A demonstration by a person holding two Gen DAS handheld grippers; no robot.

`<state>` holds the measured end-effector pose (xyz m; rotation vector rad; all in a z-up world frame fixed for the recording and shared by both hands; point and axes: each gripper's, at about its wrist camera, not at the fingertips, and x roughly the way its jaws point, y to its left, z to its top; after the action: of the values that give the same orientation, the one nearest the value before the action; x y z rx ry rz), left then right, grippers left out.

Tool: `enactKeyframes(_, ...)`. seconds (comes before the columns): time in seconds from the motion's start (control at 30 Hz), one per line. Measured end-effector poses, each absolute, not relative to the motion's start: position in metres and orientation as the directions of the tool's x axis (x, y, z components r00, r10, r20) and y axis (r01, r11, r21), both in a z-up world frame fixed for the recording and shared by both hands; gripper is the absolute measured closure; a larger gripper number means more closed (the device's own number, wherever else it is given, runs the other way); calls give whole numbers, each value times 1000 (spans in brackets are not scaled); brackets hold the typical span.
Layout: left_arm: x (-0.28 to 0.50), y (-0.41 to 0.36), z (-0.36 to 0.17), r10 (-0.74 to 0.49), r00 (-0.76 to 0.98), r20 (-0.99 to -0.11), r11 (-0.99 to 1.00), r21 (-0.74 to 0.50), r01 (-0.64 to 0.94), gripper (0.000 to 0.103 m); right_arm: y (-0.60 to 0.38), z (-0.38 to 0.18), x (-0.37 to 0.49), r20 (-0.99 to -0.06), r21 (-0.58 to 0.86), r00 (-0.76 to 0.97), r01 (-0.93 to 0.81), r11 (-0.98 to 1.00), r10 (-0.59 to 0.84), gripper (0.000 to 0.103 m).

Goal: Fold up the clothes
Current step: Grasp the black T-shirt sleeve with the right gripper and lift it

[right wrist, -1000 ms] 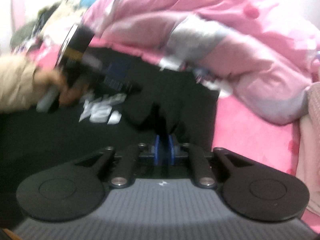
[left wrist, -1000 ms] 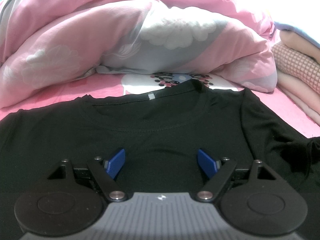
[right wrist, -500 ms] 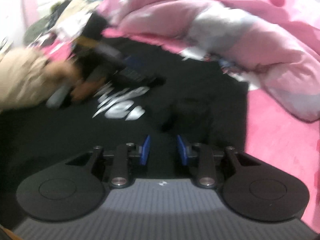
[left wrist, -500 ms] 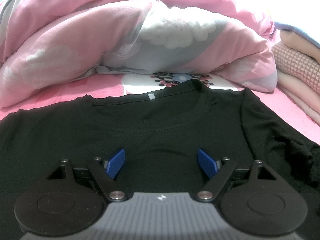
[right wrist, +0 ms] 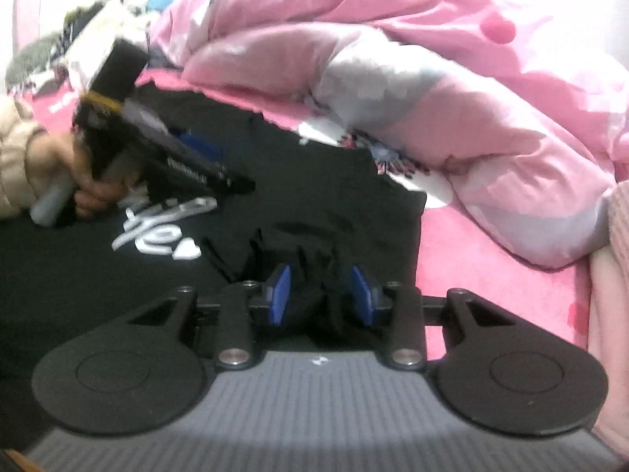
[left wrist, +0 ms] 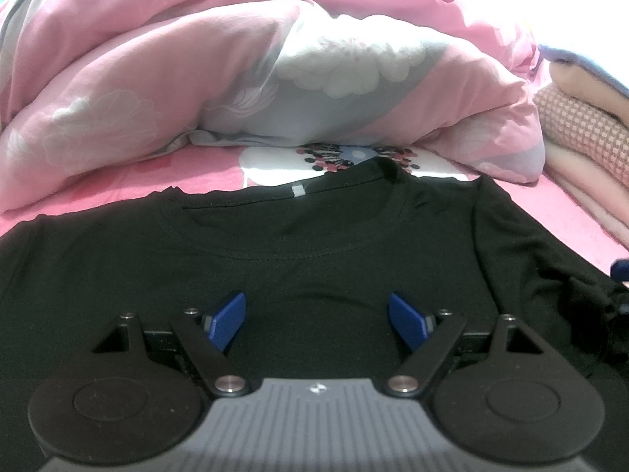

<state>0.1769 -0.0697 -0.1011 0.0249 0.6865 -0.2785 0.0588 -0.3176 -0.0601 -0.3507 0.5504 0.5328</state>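
Left wrist view: a black T-shirt (left wrist: 314, 259) is seen spread flat on a pink bed sheet (left wrist: 129, 181), its round neckline turned toward the heaped pink duvet (left wrist: 275, 70) that lies just beyond the collar. A small white tag (left wrist: 297, 190) is seen at the back of the neck. The left gripper (left wrist: 316, 320) is held low over the chest of the shirt, its blue pads spread wide with only flat fabric seen between them; nothing is gripped. A folded stack of pink fabrics (left wrist: 585, 165) is seen past the shirt's right shoulder, beside the duvet.

From the right wrist view, the same shirt (right wrist: 98, 283) is seen with a white printed logo (right wrist: 165, 228) on its front. A bunched fold of the shirt, near its edge by the sheet, is seen rising between the blue pads of the right gripper (right wrist: 321, 295); the jaws are opening, and the pads are seen standing clear of the cloth on both sides. Over the far part of the shirt, the left gripper (right wrist: 220, 175) is seen grasped by a hand (right wrist: 92, 181) in a beige sleeve (right wrist: 15, 157). A blurred pile of assorted clothing (right wrist: 59, 47) is seen beyond that hand, beside the duvet.
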Motion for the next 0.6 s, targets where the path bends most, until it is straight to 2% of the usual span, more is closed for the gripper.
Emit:
enactKeyframes(0.17,167,-62,-84,-330,742,-583,942,-149,302,18,-309,-68,27,-538,-250,745,-587,770,393,70)
enactKeyframes(0.23,158,-69,-75,-404,716,-570,912,-192,363,18,-302,-74,21,-543,-279,742,-602,748,394,71)
enactKeyframes(0.3,155,-81,-72,-476,650,-592,874,-236,424,18,-296,-82,25,-554,-313,748,-593,742,364,74)
enactKeyframes(0.33,154,-87,-71,-509,615,-602,853,-259,453,19,-295,-86,29,-560,-316,751,-583,749,348,80)
enactKeyframes(0.37,154,-94,-73,-522,580,-625,841,-267,470,25,-295,-90,33,-566,-319,754,-572,755,333,86)
enactKeyframes(0.4,153,-101,-76,-508,569,-646,845,-246,476,33,-295,-92,36,-569,-312,755,-565,764,326,88)
enactKeyframes(0.47,149,-113,-82,-464,579,-671,858,-177,482,42,-299,-93,39,-566,-277,753,-557,782,336,94)
enactKeyframes(0.53,151,-116,-80,-454,574,-682,862,-173,476,66,-301,-93,39,-553,-269,763,-542,796,333,100)
enactKeyframes(0.57,153,-117,-78,-453,569,-686,863,-179,472,88,-304,-93,38,-542,-254,770,-532,808,336,101)
enactKeyframes(0.6,155,-117,-76,-453,565,-690,865,-185,467,101,-308,-91,38,-529,-231,777,-519,823,341,101)
